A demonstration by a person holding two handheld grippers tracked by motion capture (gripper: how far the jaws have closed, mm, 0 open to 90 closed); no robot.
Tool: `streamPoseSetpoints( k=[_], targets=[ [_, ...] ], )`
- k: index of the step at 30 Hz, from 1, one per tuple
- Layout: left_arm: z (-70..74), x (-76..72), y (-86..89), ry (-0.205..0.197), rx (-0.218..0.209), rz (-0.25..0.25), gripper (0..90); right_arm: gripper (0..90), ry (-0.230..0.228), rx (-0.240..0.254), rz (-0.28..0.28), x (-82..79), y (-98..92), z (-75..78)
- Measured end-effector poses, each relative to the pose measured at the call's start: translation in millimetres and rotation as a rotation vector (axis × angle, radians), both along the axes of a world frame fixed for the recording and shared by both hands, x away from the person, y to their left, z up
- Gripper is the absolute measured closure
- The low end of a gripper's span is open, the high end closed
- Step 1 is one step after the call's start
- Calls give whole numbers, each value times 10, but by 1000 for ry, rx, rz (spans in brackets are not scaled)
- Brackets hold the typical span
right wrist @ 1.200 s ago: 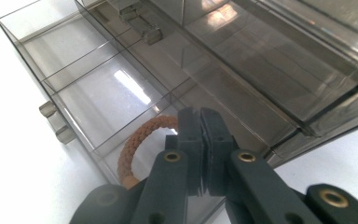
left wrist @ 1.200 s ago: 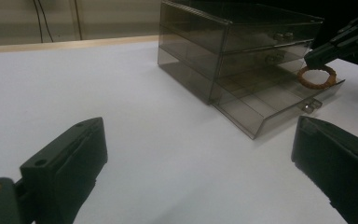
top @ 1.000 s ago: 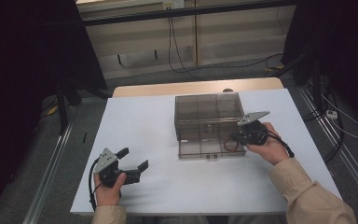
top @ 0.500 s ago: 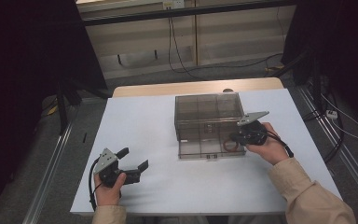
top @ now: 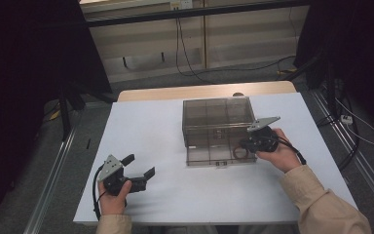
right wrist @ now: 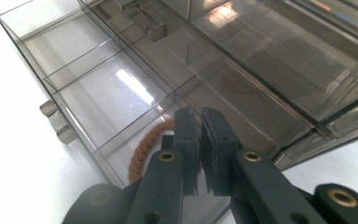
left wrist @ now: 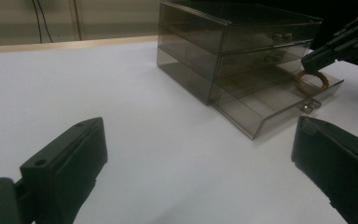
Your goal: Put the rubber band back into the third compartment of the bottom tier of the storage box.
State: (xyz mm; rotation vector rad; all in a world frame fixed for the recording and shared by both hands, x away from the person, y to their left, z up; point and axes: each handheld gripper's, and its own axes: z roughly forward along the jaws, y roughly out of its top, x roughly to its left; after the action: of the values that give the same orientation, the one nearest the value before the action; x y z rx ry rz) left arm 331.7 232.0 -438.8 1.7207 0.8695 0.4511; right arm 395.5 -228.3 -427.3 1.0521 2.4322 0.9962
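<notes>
- A white tabletop (top: pixel 185 195) carries a smoky see-through drawer box (top: pixel 216 117), which stands toward the far right of the middle.
- The bottom drawer (top: pixel 219 157) of the box is pulled out toward the near side; the two drawers above it are pushed in.
- The open drawer is split by thin walls into compartments, and small handles show on its near front.
- A brownish rope ring (left wrist: pixel 311 80) sits at the right-hand end of the open drawer, in the end compartment, partly hidden by the claw above it.
- The right claw (top: pixel 246 144) is held by the person's right hand (top: pixel 277 153) at the right end of the box, its tips reaching into that end of the drawer.
- In the right gripper view its jaws stand nearly together, pinched on the rope ring (right wrist: pixel 144 144); the ring curves out to the left from under the tips.
- I cannot tell whether the ring rests on the drawer floor or hangs just above it.
- The left claw (top: pixel 139 166) sits low over the near left of the tabletop, in the person's left hand (top: pixel 112 197), well apart from the box.
- Its jaws are spread wide with nothing between them, pointing across the bare white surface toward the box.
- Beige sleeves (top: pixel 321 204) cover both forearms.
- Cables (top: pixel 185 44) trail on the floor beyond the far edge.
</notes>
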Motion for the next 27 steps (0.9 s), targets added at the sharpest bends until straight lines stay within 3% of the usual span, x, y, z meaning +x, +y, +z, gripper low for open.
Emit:
streamPoseSetpoints(
  k=[11,20,22,27],
  targets=[
    [2,-2,-2,2,-7,1,34,747,-3,33,-3,-70,4,36],
    [3,-4,-2,2,-8,2,35,539,37,114,3,-145,38,64],
    [2,-3,-1,3,-1,0,35,454,49,124,8,-165,59,62],
    [4,-4,0,3,-3,0,35,350,65,141,9,-197,95,57]
  ],
)
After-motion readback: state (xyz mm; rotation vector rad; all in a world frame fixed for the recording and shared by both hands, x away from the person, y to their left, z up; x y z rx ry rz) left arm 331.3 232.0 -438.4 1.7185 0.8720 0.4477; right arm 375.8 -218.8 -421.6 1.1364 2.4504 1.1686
